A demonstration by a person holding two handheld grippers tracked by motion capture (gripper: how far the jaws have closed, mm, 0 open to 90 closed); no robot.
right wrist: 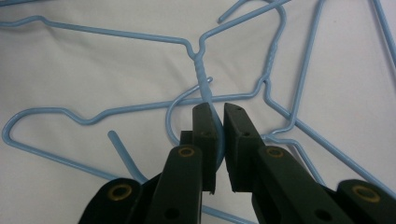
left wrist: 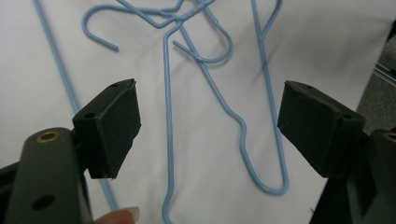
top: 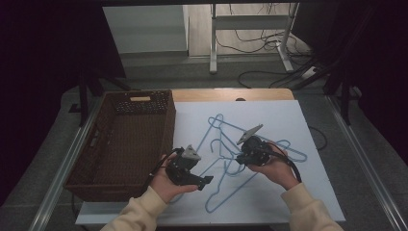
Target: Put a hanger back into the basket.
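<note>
A tangle of blue wire hangers (top: 223, 144) lies on the white board (top: 284, 120) between my two grippers. My right gripper (top: 240, 156) reaches into the pile from the right. In the right gripper view it (right wrist: 219, 112) is shut on one blue hanger (right wrist: 200, 70) just below the twisted neck, where the hook starts. My left gripper (top: 199, 169) is held at the pile's left edge beside the basket. Its jaws (left wrist: 210, 121) stand wide open over two hanger wires (left wrist: 167, 116) lying flat, touching neither.
A large brown wicker basket (top: 166, 130) stands on the left of the table, its right wall close to my left hand. Past the board's far edge a strip of wooden tabletop (top: 231, 94) shows. Cables and a desk frame (top: 250, 29) lie on the floor beyond.
</note>
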